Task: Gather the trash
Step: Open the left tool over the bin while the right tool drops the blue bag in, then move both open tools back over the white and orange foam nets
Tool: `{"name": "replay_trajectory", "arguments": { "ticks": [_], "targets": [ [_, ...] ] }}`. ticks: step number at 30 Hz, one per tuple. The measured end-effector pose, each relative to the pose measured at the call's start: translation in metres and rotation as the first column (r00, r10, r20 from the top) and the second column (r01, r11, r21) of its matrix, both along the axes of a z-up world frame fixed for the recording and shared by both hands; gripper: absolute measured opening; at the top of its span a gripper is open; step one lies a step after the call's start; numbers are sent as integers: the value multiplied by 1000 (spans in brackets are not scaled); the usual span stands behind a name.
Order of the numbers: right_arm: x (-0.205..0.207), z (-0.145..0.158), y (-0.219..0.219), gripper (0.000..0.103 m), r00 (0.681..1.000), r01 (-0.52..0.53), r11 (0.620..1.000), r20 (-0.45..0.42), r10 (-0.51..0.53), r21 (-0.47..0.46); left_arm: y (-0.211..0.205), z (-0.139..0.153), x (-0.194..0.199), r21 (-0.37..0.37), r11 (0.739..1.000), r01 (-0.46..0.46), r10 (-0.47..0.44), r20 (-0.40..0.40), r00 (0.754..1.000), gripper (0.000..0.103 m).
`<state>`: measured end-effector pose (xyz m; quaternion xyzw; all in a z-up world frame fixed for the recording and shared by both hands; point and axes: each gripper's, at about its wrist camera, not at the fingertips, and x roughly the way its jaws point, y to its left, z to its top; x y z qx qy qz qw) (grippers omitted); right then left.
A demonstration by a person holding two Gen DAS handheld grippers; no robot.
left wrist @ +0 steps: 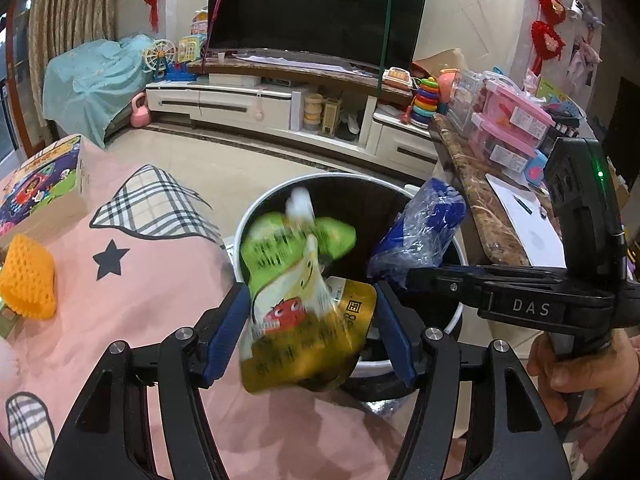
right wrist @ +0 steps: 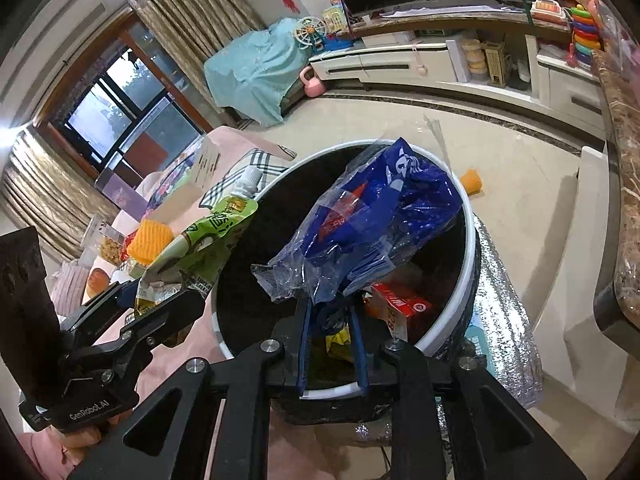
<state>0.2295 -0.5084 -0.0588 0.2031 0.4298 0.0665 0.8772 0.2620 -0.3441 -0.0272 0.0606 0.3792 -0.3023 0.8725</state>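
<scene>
A round trash bin with a white rim [left wrist: 256, 216] [right wrist: 468, 240] stands on the floor beside the pink-covered surface. My left gripper [left wrist: 312, 320] is shut on a green and yellow drink pouch [left wrist: 296, 280] with a white spout, held over the bin's near rim; the pouch also shows in the right wrist view [right wrist: 200, 248]. My right gripper [right wrist: 330, 344] is shut on a crumpled blue and clear plastic bag [right wrist: 372, 224], held above the bin's opening; the bag also shows in the left wrist view [left wrist: 420, 232]. A red carton [right wrist: 400, 304] and yellow wrappers lie inside the bin.
An orange foam fruit net [left wrist: 28, 276] and a colourful box [left wrist: 40, 188] lie on the pink cover [left wrist: 140, 300]. Another orange net [right wrist: 472, 180] lies on the floor. A marble counter [left wrist: 476, 196] with toys stands right of the bin. A TV stand [left wrist: 260, 104] is behind.
</scene>
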Motion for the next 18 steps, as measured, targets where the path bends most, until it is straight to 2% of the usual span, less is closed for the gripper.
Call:
{"name": "replay_trajectory", "arguments": {
  "ticks": [1, 3, 11, 18],
  "targets": [
    [0, 0, -1, 31, 1000, 4, 1000, -3, -4, 3, 0, 0, 0, -5, 1000, 1, -1, -6, 1000, 64],
    [-1, 2, -5, 39, 1000, 13, 1000, 2, -13, 7, -1, 0, 0, -11, 1000, 3, -3, -11, 1000, 68],
    [-15, 13, -5, 47, 998, 45, 999, 46, -46, 8, 24, 4, -15, -46, 998, -39, 39, -8, 999, 72],
    [-25, 14, 21, 64, 995, 41, 998, 90, -45, 42, 78, -7, -28, -68, 988, -137, 134, -51, 990, 73]
  ]
}}
